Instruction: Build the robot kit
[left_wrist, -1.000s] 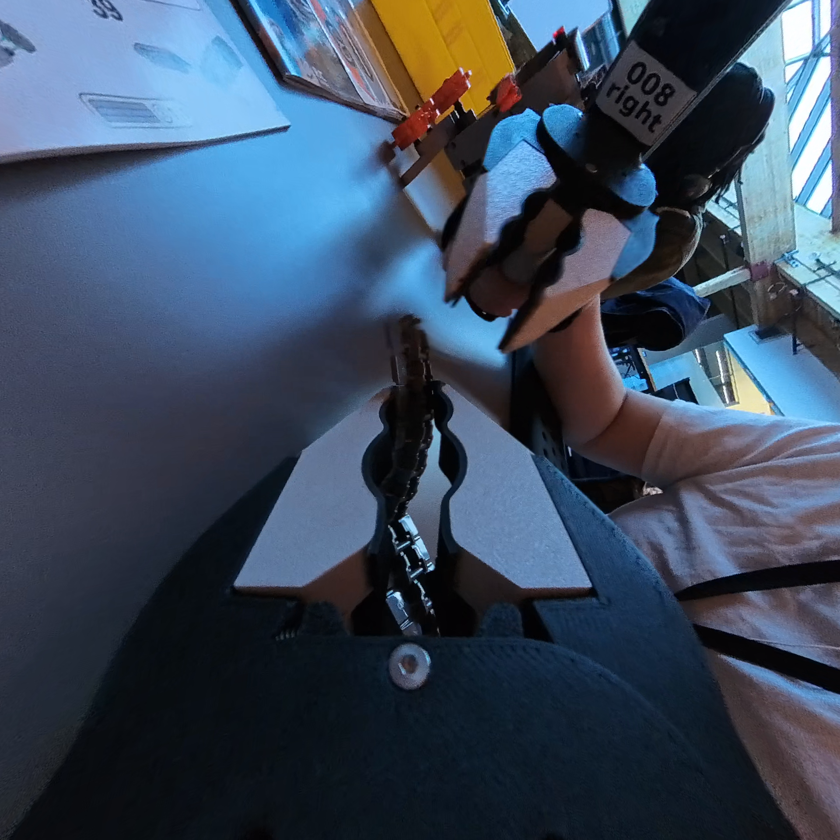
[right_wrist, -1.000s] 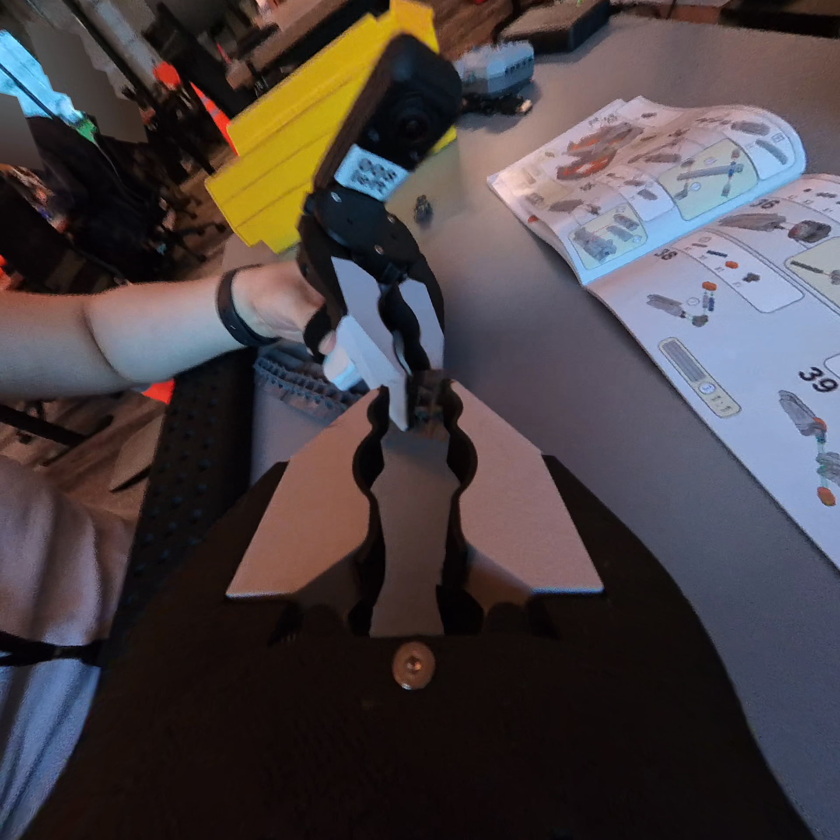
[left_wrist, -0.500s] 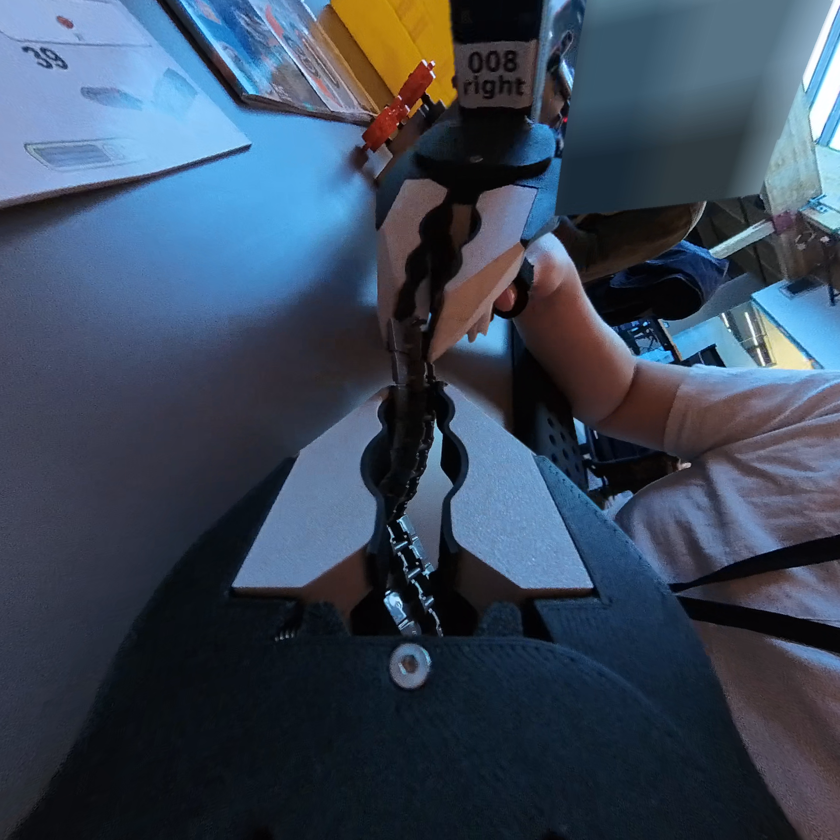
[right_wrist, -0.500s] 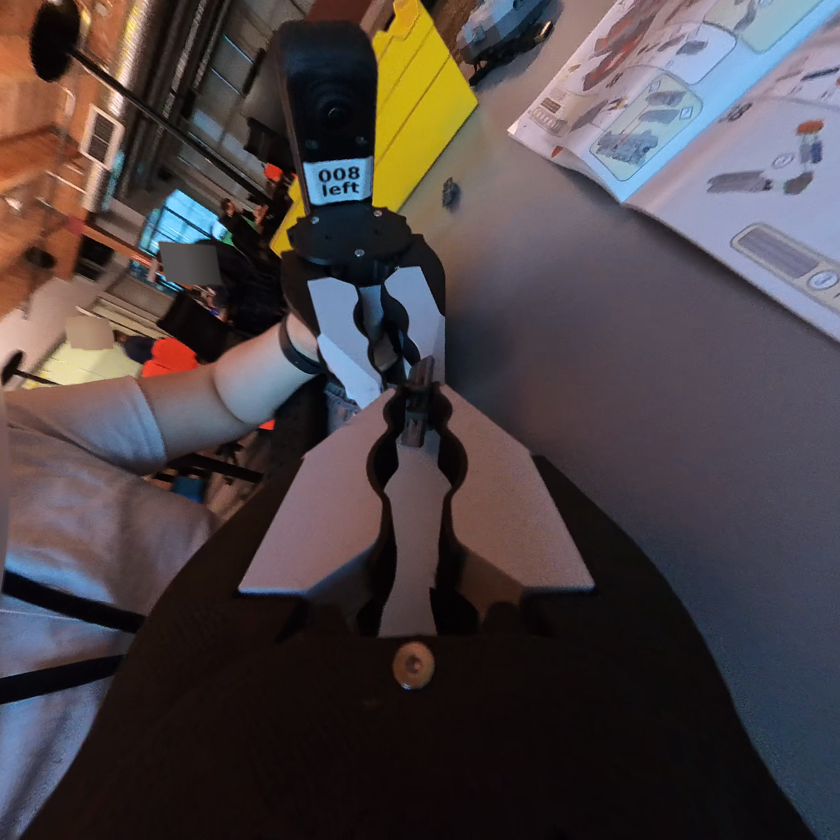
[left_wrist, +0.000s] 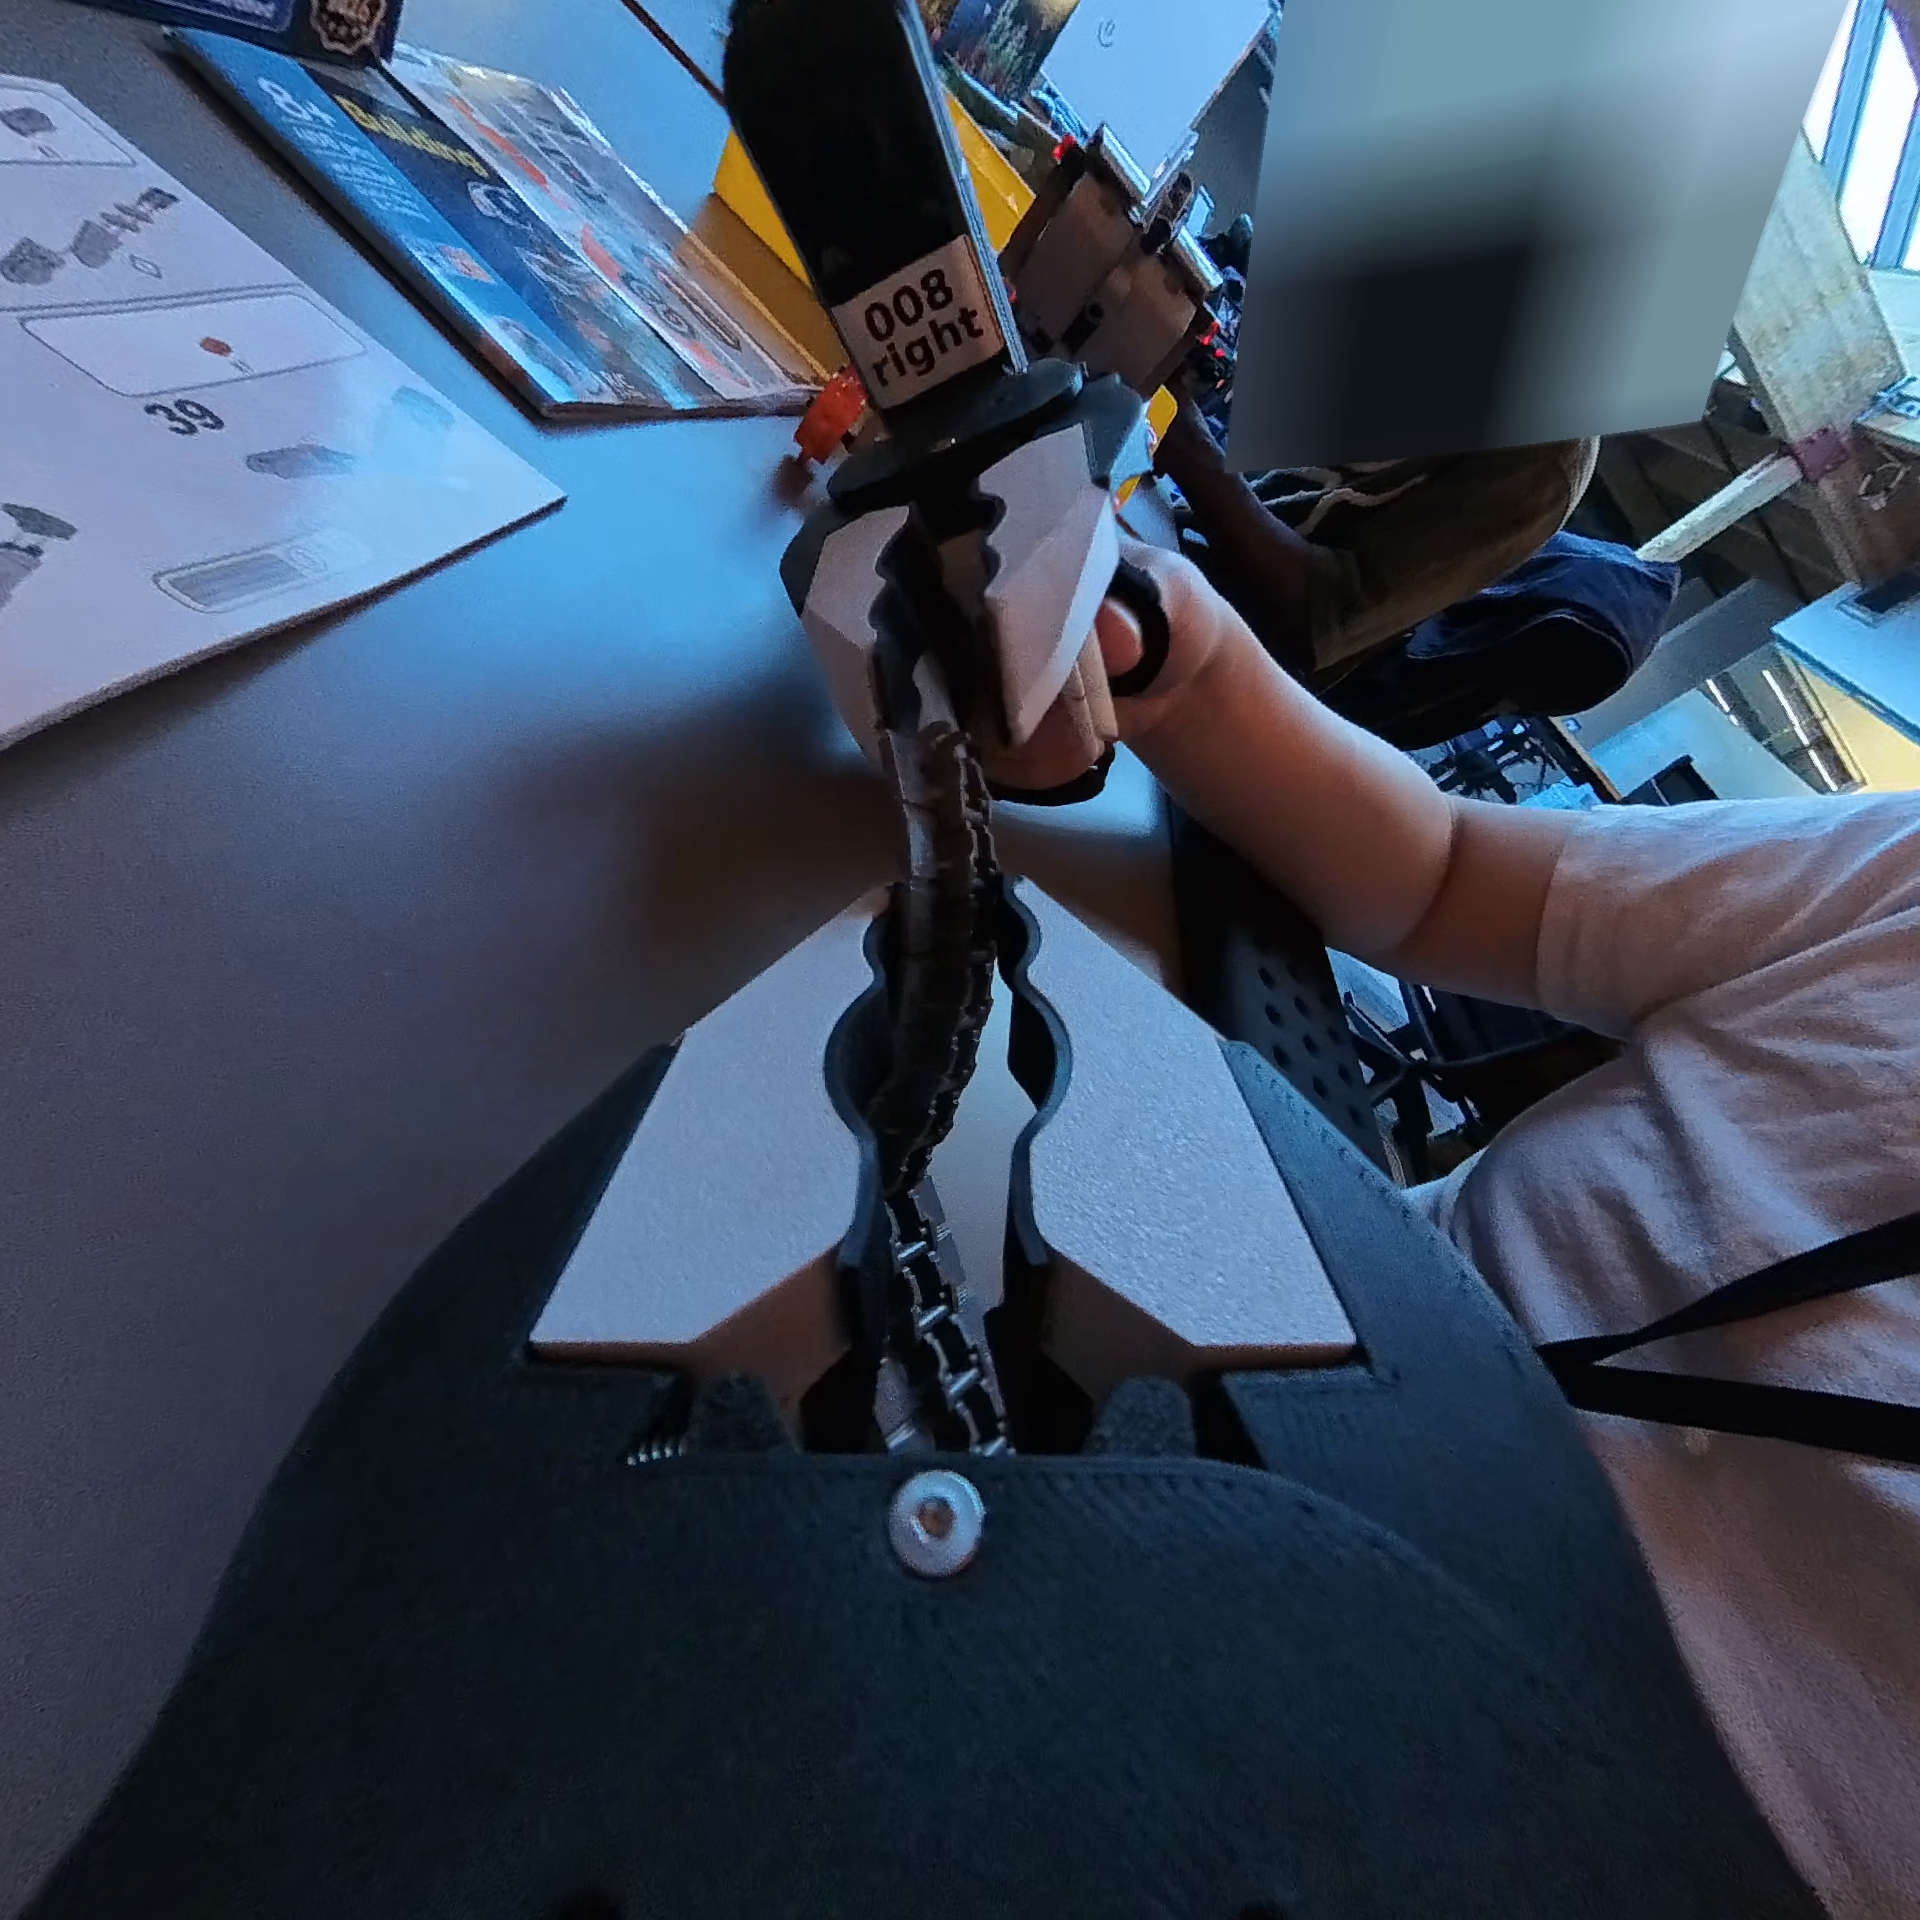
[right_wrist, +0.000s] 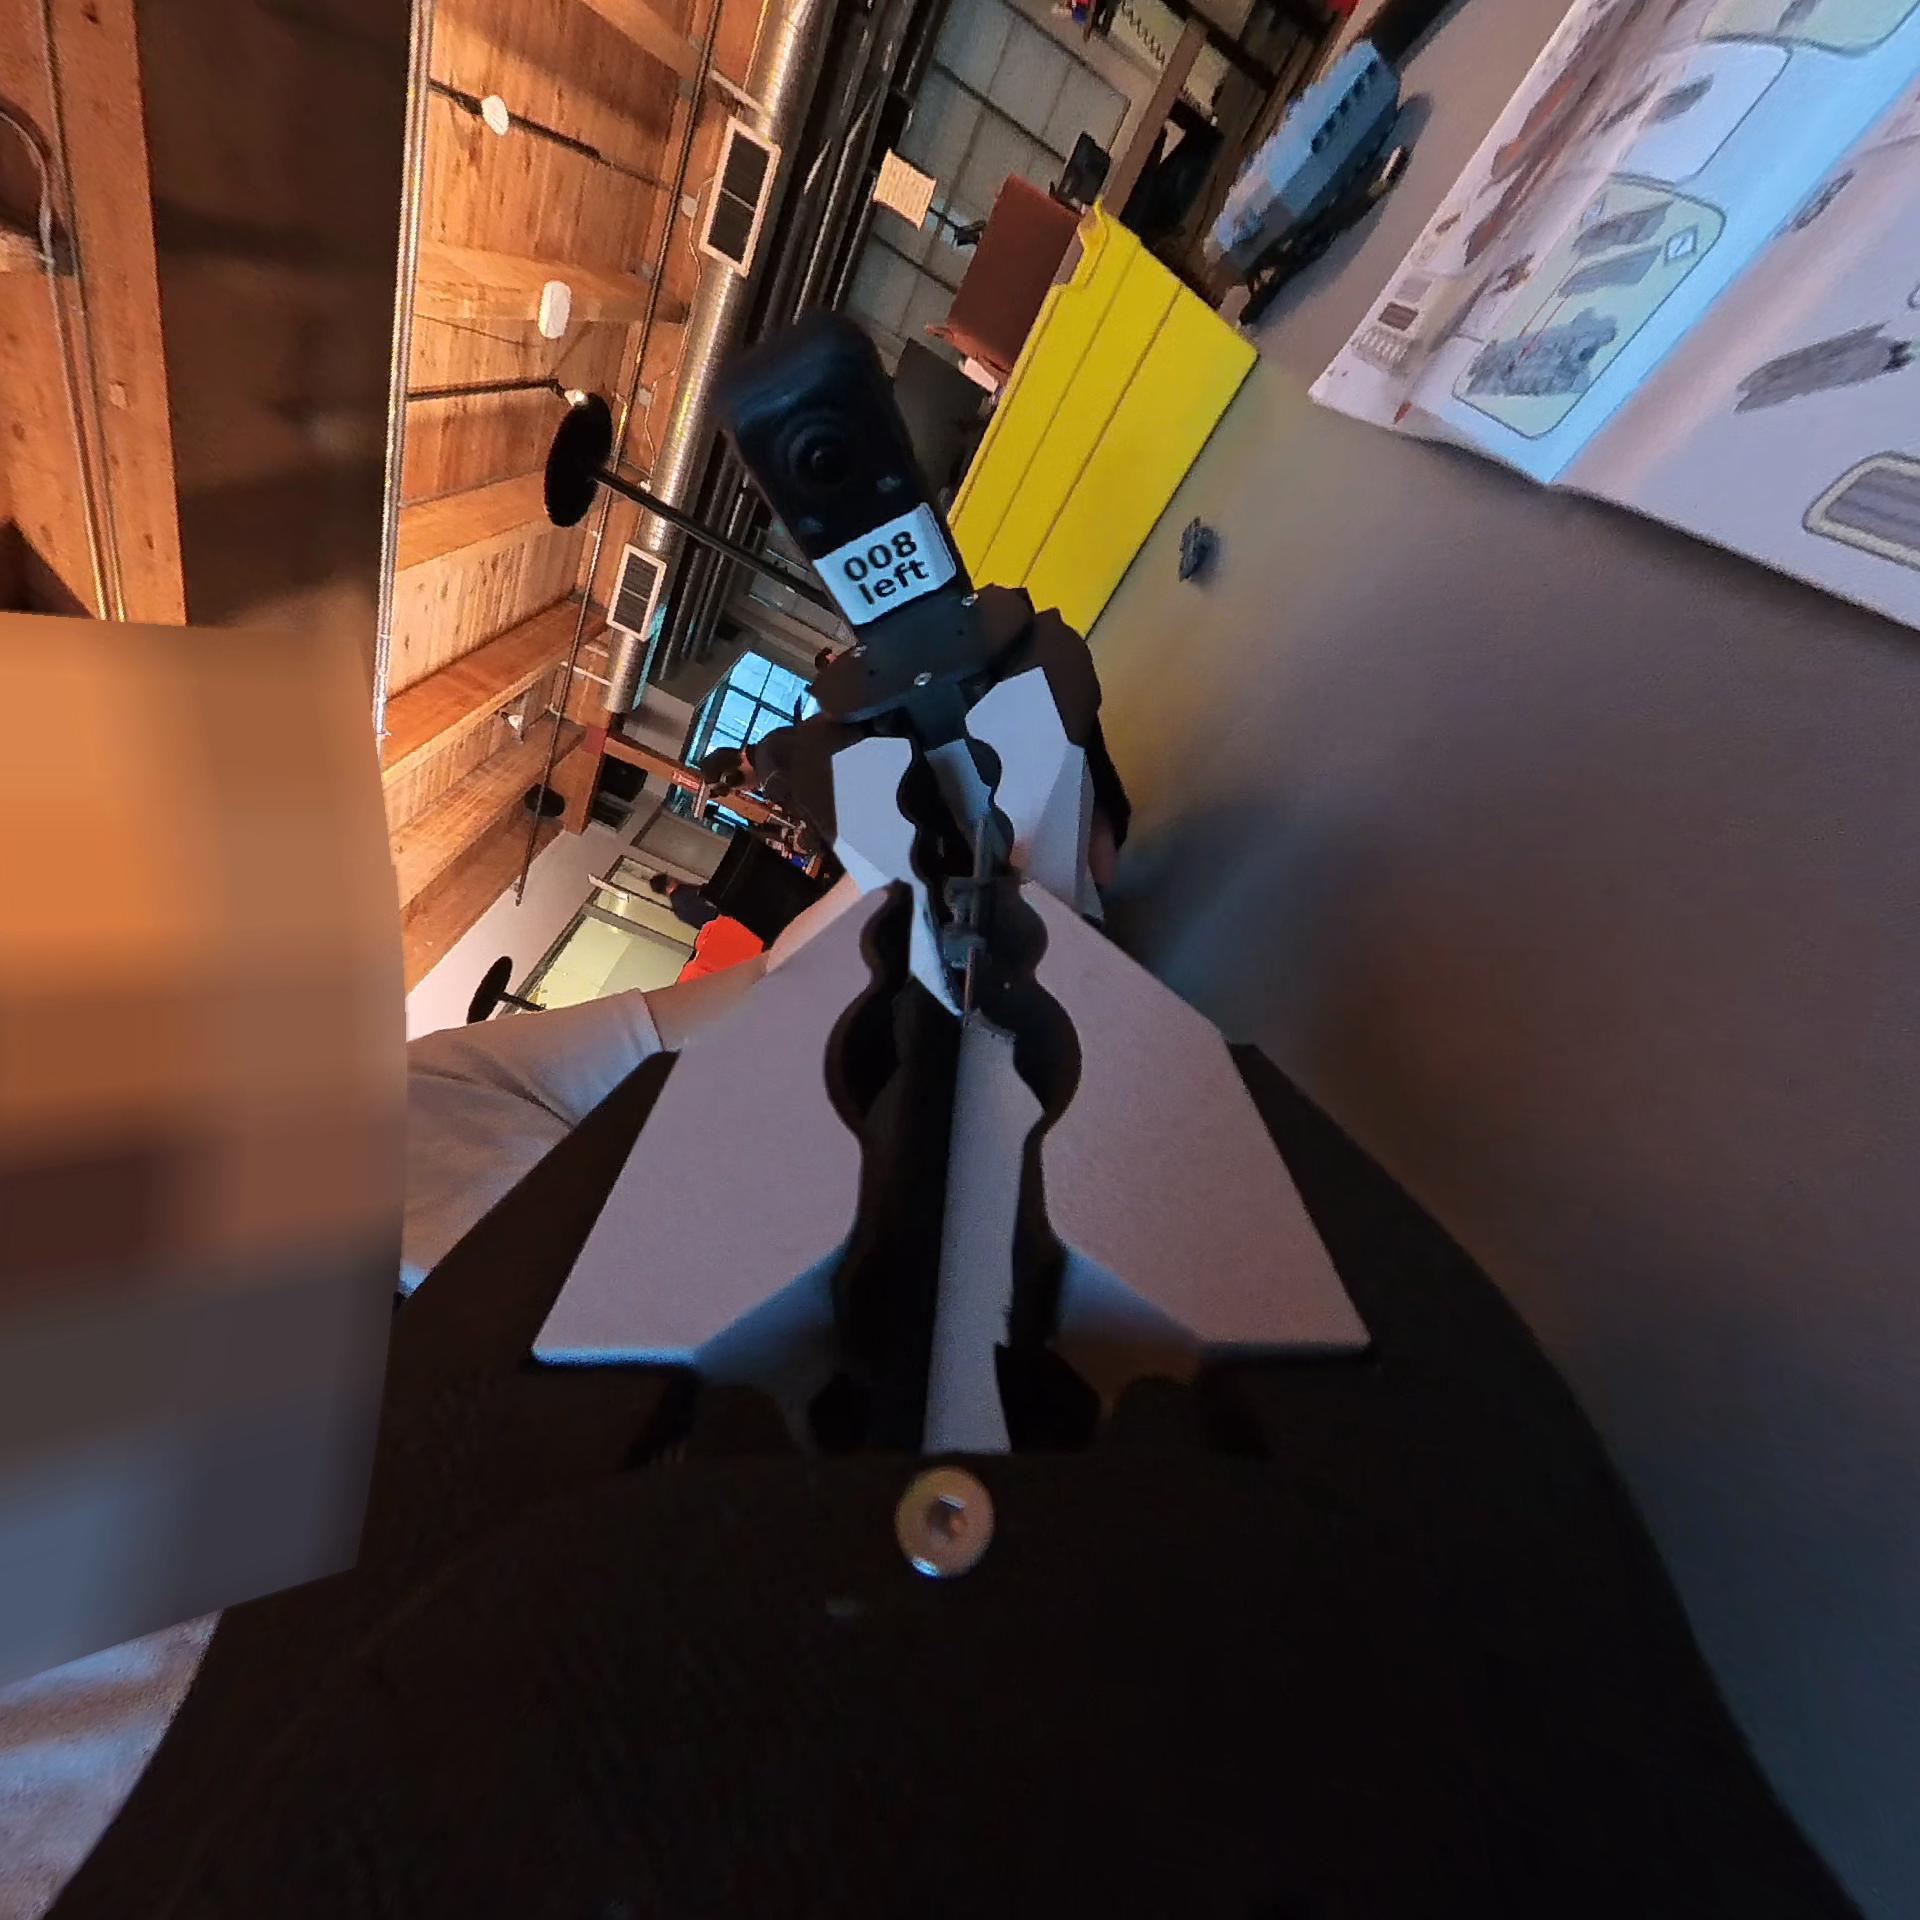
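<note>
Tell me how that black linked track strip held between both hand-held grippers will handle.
The track strip probably flexes at its links: it curves between the left hand-held gripper and the right hand-held gripper. Likely light plastic. A loose end would probably droop.

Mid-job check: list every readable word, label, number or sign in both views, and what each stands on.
I don't repeat writing; these bear it:
White sticker above the right tongs: clear print.
White sticker above the left tongs: clear print.
Open white booklet: a large page number, small print blurred.
Blue box: cover print, partly blurred.
Black chain both tongs grip: none.
</note>
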